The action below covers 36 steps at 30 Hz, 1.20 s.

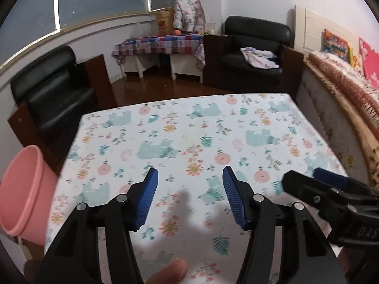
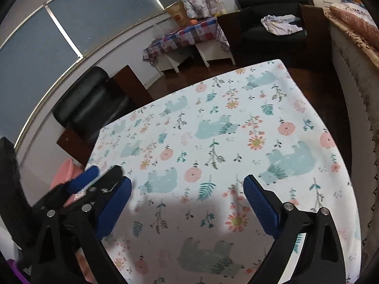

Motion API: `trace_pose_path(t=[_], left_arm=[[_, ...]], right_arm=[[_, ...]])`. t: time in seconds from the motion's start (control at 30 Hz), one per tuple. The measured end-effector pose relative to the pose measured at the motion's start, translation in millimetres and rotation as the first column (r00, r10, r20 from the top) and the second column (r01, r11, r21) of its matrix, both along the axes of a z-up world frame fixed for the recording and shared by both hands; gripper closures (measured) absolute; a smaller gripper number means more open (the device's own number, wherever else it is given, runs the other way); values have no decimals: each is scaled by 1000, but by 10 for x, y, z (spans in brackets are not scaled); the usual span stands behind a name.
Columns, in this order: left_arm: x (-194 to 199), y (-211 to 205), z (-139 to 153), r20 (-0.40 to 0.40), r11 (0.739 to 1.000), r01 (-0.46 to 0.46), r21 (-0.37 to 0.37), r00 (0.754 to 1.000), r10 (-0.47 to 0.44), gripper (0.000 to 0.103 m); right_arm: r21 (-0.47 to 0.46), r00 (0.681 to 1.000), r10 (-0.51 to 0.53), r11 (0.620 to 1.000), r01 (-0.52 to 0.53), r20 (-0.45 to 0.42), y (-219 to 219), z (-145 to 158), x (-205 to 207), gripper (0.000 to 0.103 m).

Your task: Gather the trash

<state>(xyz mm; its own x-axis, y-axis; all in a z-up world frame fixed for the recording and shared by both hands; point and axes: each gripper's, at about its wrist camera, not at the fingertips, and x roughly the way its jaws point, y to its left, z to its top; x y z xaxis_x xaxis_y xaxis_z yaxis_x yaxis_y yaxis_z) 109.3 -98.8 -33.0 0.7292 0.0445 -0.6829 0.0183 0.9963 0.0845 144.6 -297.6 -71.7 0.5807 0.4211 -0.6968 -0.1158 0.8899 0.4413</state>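
A table under a white cloth (image 1: 189, 123) printed with bears and flowers fills both views; I see only the print on it. My left gripper (image 1: 189, 172) hovers over the near part of the cloth, open, nothing between its blue pads. My right gripper (image 2: 188, 179) is likewise open over the cloth with nothing in it. Each shows in the other's view: the right gripper (image 1: 305, 175) at the right edge, the left gripper (image 2: 104, 170) at the lower left. A pink bin (image 1: 21, 189) stands off the table's left side, and part of the pink bin (image 2: 64, 172) shows behind the left gripper.
A person's fingertip (image 1: 168, 274) shows at the bottom edge. A black armchair (image 1: 47, 90) stands left of the table and another black armchair (image 1: 255, 45) at the back with cloth on it. A bed (image 1: 343, 99) runs along the right. A small checked-cloth table (image 1: 161, 45) stands under the window.
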Motion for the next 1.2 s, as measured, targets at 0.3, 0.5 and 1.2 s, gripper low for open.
trace_pose_path(t=[0.3, 0.5, 1.2], left_arm=[[38, 12, -185, -141, 1000, -14, 3, 990, 14, 46], [-13, 26, -151, -146, 998, -19, -56, 989, 11, 46], [-15, 41, -379, -224, 998, -15, -59, 975, 2, 44]], right_arm=[[-9, 999, 10, 1000, -10, -35, -29, 84, -126, 9], [-30, 1000, 5, 1000, -6, -28, 9, 52, -185, 9], [-55, 1000, 8, 998, -10, -30, 32, -14, -134, 9]])
